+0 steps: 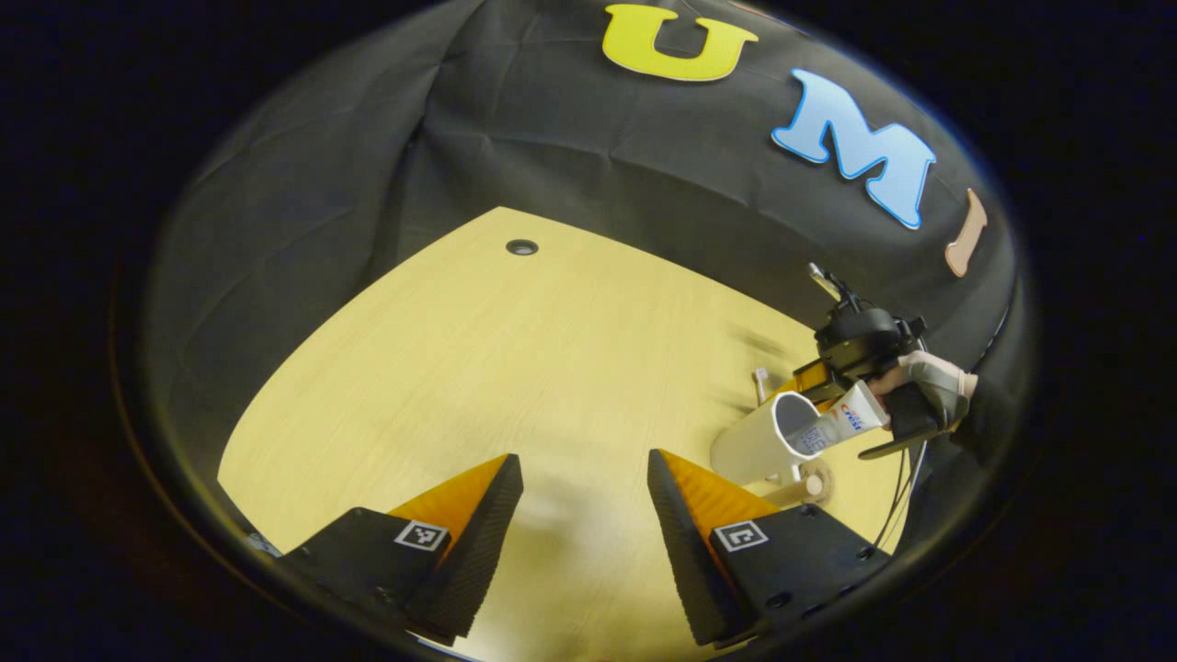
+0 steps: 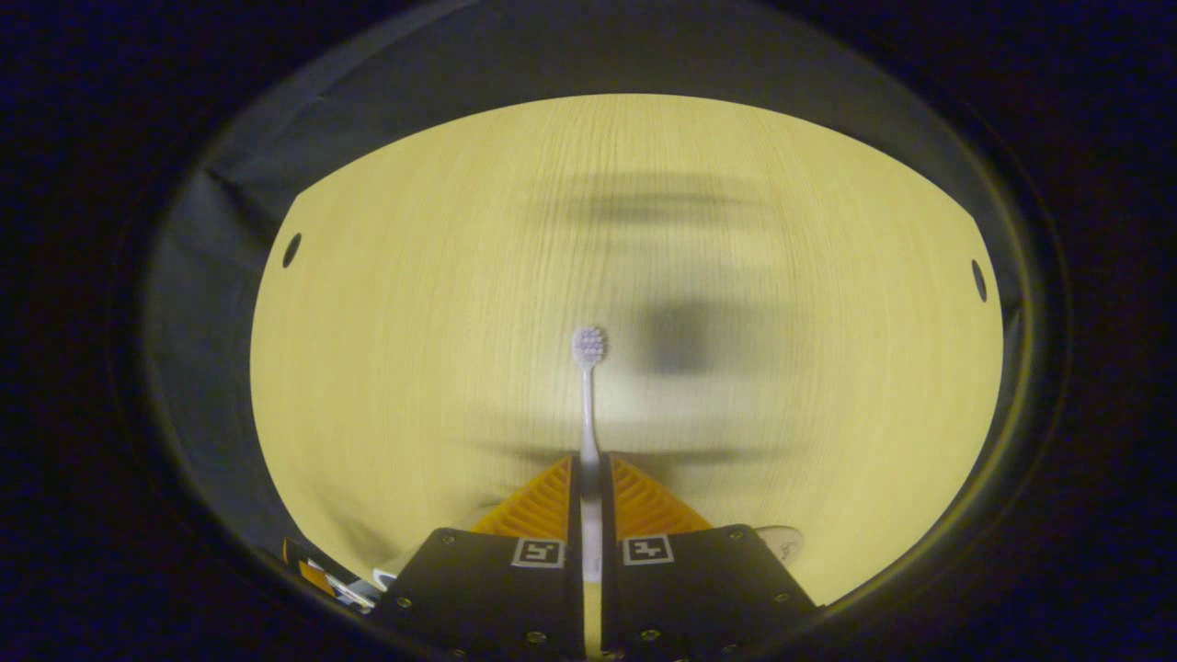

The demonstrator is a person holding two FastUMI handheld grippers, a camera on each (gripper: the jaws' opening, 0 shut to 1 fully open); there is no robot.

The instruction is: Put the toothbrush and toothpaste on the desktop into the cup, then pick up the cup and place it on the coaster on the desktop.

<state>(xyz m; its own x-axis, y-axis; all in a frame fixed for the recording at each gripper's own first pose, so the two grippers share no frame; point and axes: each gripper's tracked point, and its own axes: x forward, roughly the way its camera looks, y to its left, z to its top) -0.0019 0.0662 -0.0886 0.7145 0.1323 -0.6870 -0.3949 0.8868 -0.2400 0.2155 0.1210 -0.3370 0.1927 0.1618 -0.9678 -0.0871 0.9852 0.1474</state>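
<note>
My right gripper (image 2: 589,471) is shut on the handle of a white toothbrush (image 2: 588,405). Its bristled head points forward, above the wooden desktop (image 2: 441,303). In the left gripper view that same gripper (image 1: 832,368) sits at the far right in a gloved hand (image 1: 933,382), just behind a white cup (image 1: 759,446). A toothpaste tube (image 1: 851,418) stands in the cup, its end sticking out of the mouth. A round tan coaster (image 1: 816,481) lies by the cup's base. My left gripper (image 1: 581,483) hangs open over bare desktop (image 1: 515,368), left of the cup, holding nothing.
A small cable hole (image 1: 521,246) marks the desktop's far side, and black cloth rises behind it. In the right gripper view, two holes (image 2: 291,249) (image 2: 979,279) sit near the table's side edges. A pale round thing (image 2: 783,544) peeks out beside the right finger.
</note>
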